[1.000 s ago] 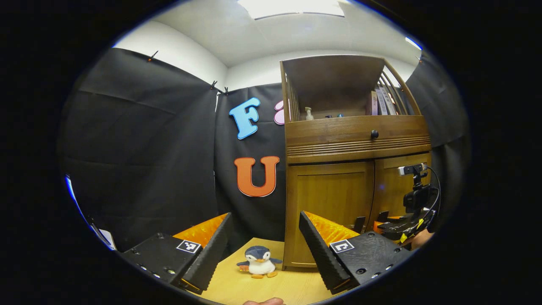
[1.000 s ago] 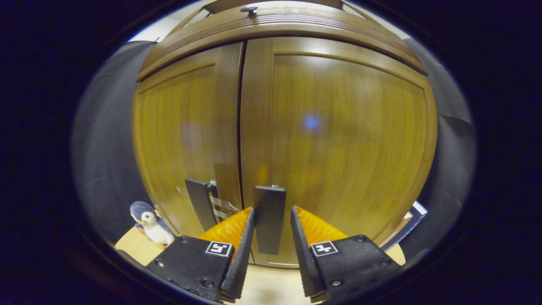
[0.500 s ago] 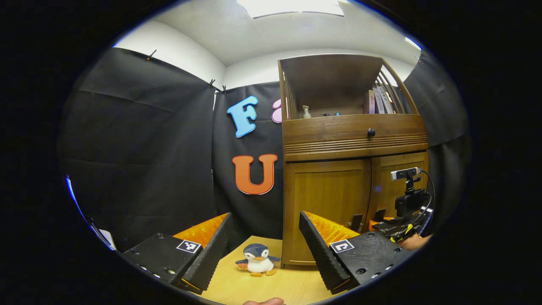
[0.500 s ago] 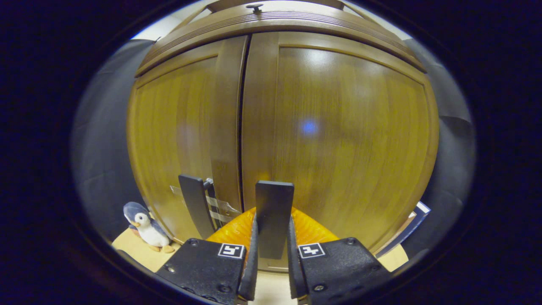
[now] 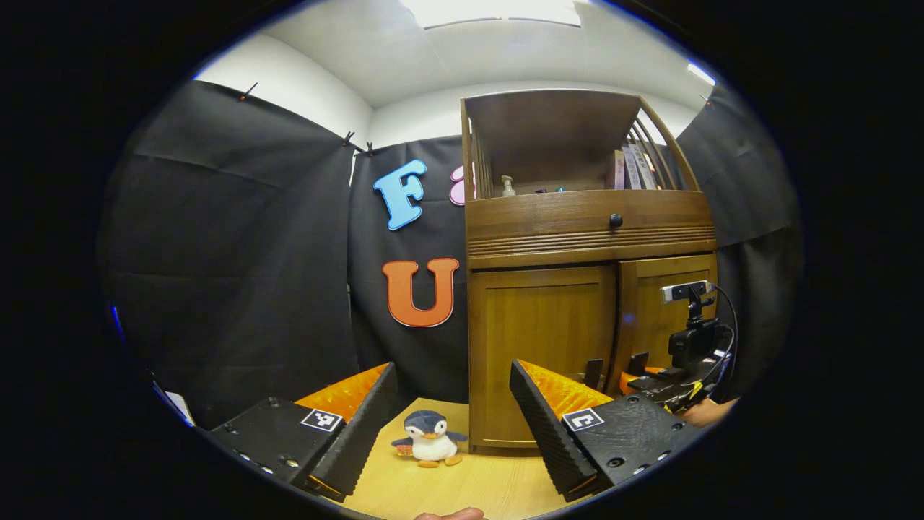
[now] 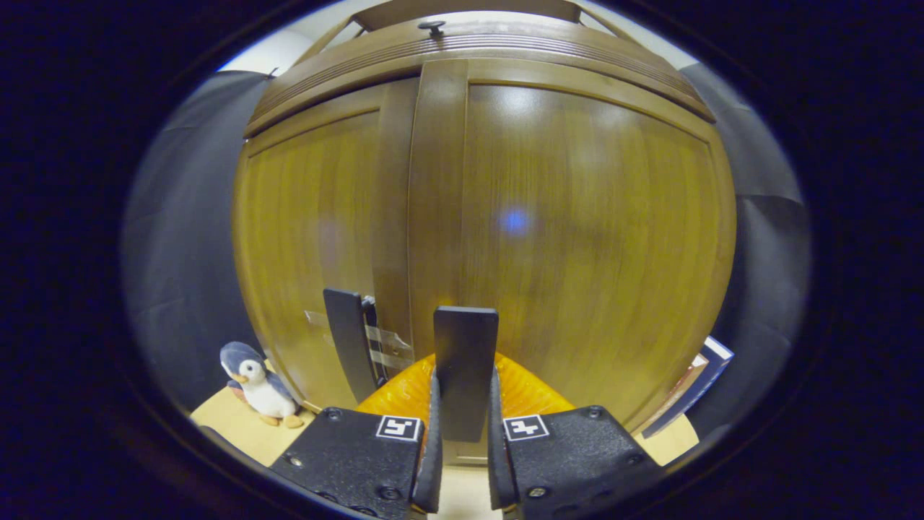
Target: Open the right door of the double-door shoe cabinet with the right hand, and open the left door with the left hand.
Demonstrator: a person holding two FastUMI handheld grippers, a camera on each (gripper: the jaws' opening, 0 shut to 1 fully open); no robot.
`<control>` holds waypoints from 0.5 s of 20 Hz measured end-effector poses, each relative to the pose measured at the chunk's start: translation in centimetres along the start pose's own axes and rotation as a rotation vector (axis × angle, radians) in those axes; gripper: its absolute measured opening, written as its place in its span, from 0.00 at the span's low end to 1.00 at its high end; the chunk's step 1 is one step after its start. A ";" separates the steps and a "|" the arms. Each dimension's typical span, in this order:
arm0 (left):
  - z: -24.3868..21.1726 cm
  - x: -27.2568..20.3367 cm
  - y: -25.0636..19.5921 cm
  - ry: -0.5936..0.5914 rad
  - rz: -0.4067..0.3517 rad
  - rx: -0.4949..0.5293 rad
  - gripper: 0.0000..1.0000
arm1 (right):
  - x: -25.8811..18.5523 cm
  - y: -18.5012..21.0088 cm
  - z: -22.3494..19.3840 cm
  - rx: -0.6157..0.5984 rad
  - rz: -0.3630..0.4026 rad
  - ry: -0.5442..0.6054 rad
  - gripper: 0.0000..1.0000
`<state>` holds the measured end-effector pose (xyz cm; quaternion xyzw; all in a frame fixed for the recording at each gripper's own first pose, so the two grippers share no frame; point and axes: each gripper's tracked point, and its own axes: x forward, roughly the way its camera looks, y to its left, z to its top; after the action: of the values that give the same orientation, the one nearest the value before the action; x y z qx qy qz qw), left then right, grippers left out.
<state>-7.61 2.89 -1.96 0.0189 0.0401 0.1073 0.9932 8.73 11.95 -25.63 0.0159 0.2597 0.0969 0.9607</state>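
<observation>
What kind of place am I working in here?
Probably a staged recording booth, not a home: black cloth walls, a brown wooden shoe cabinet on a pale wooden tabletop, and a small plush penguin.

Both grippers are built alike. The left gripper [image 5: 453, 415] has two chunky black finger blocks with a grainy finish, each carrying a small white square tag with a black pattern on its top face and silver screw heads near the outer corners. The inner faces are ribbed black pads [image 5: 548, 433], backed by ridged orange plastic. The right gripper [image 6: 462, 433] shows the same black blocks, white tags, screws and orange ribbing. Seen from the left gripper view, the right gripper [image 5: 675, 383] carries a black camera on a short post, topped by a grey-white bar, with black cables looping beside it and yellow tags lower down.
</observation>
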 end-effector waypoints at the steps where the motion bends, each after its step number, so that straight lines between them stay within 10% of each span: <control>1: -0.1 0.0 -0.1 0.001 -0.003 -0.004 0.95 | -0.2 0.1 -0.1 0.003 0.004 -0.002 0.29; 10: -0.2 0.4 -3.0 0.004 -0.085 -0.011 0.95 | -4.3 -0.7 -1.1 0.005 0.057 0.019 0.29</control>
<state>-6.60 0.08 -2.29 0.0117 0.0421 0.0652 0.9969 4.69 10.45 -24.48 0.0249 0.2686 0.1238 0.9549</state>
